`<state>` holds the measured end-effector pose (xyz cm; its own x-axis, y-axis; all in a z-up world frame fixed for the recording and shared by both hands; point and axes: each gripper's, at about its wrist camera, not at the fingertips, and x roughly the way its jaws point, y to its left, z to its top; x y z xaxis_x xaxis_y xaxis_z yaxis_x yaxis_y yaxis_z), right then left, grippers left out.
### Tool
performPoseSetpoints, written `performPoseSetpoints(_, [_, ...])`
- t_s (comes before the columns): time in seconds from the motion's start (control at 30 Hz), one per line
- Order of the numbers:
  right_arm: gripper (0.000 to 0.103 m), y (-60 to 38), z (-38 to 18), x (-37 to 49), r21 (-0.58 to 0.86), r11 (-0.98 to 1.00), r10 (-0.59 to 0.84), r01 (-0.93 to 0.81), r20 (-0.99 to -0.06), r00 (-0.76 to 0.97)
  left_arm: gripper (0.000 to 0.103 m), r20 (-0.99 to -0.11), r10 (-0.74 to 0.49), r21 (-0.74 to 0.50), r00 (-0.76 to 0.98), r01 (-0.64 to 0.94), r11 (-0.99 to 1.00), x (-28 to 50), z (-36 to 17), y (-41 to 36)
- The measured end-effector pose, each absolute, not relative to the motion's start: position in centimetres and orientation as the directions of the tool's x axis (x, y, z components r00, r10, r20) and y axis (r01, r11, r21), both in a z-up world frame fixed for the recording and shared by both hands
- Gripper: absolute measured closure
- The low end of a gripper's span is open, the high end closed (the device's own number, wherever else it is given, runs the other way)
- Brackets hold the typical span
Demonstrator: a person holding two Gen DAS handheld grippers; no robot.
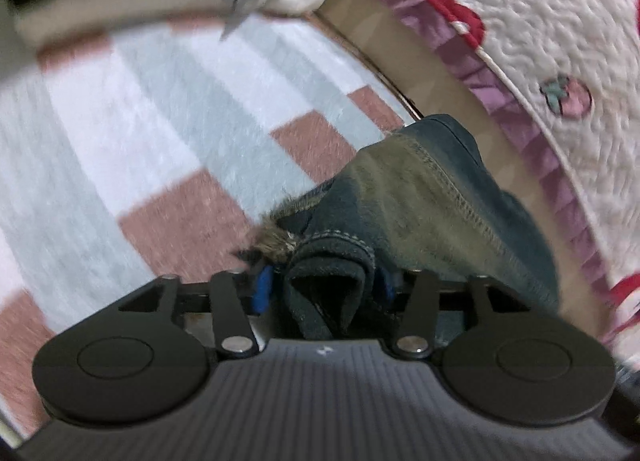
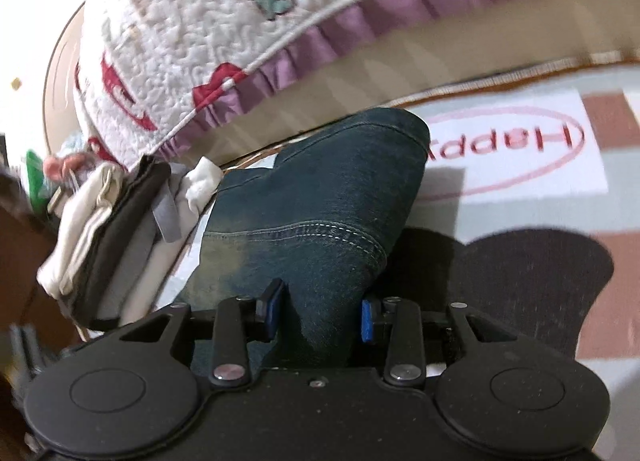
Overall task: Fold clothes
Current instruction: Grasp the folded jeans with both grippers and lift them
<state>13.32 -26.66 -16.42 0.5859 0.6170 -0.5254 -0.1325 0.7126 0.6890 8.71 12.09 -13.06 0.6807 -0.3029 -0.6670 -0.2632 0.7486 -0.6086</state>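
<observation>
Left wrist view: left gripper (image 1: 324,289) clenches the jeans (image 1: 420,197) frayed hem; at 1 o'clock, quilt (image 1: 540,21). Right gripper (image 2: 322,311) grasps denim too.

Open rug (image 2: 540,213) rightward; quilted bed edge (image 2: 280,61) close ahead.

one pair of jeans (image 2: 320,197). two grippers, left gripper (image 1: 322,287) and right gripper (image 2: 320,311). one checked rug (image 1: 140,133). one quilted bedcover (image 2: 192,41). one pile of folded clothes (image 2: 116,229).
</observation>
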Motion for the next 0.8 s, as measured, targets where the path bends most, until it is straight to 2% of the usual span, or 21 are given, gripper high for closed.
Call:
performPoseSetpoints(0.07, [0.055, -27.3, -17.4, 13.6, 0.735, 0.674, 0.633, -0.075, -0.522, 0.571, 0.048, -0.653, -0.358, -0.671, 0.667, -0.292, 0.681, 9.1, -13.7, 12.8])
performPoseSetpoints(0.2, [0.052, -28.8, -18.4, 14.4, 0.810, 0.587, 0.673, 0.006, -0.492, 0.552, 0.065, -0.673, -0.347, -0.565, 0.653, -0.152, 0.811, 9.8, -12.5, 10.8])
performPoseSetpoints(0.27, [0.044, -28.7, -19.6, 14.9, 0.826, 0.564, 0.679, 0.029, -0.483, 0.553, 0.067, -0.676, -0.317, -0.516, 0.665, -0.120, 0.848, 9.6, -12.1, 9.8])
performPoseSetpoints(0.33, [0.041, -28.3, -20.5, 15.3, 0.834, 0.551, 0.683, 0.023, -0.467, 0.561, 0.068, -0.680, -0.275, -0.442, 0.680, -0.080, 0.894, 9.3, -11.5, 8.5])
performPoseSetpoints(0.37, [0.043, -28.0, -20.5, 15.4, 0.833, 0.554, 0.683, 0.007, -0.459, 0.568, 0.069, -0.681, -0.253, -0.397, 0.688, -0.056, 0.916, 9.2, -11.3, 7.8])
performPoseSetpoints(0.4, [0.059, -27.6, -20.0, 15.2, 0.818, 0.574, 0.675, -0.027, -0.455, 0.580, 0.070, -0.681, -0.237, -0.361, 0.693, -0.036, 0.932, 9.2, -11.0, 7.3])
performPoseSetpoints(0.47, [0.066, -27.0, -17.9, 14.1, 0.779, 0.609, 0.672, -0.152, -0.404, 0.621, 0.070, -0.683, -0.247, -0.359, 0.687, -0.022, 0.933, 9.4, -10.5, 7.5])
performPoseSetpoints(0.63, [0.067, -24.5, -10.9, 11.2, 0.655, 0.675, 0.661, -0.341, -0.331, 0.673, 0.073, -0.644, -0.334, -0.443, 0.688, 0.021, 0.896, 8.4, -9.0, 9.2])
performPoseSetpoints(0.8, [0.067, -23.0, -6.7, 9.5, 0.587, 0.700, 0.654, -0.407, -0.298, 0.695, 0.074, -0.580, -0.373, -0.473, 0.724, 0.074, 0.878, 6.7, -6.6, 10.3])
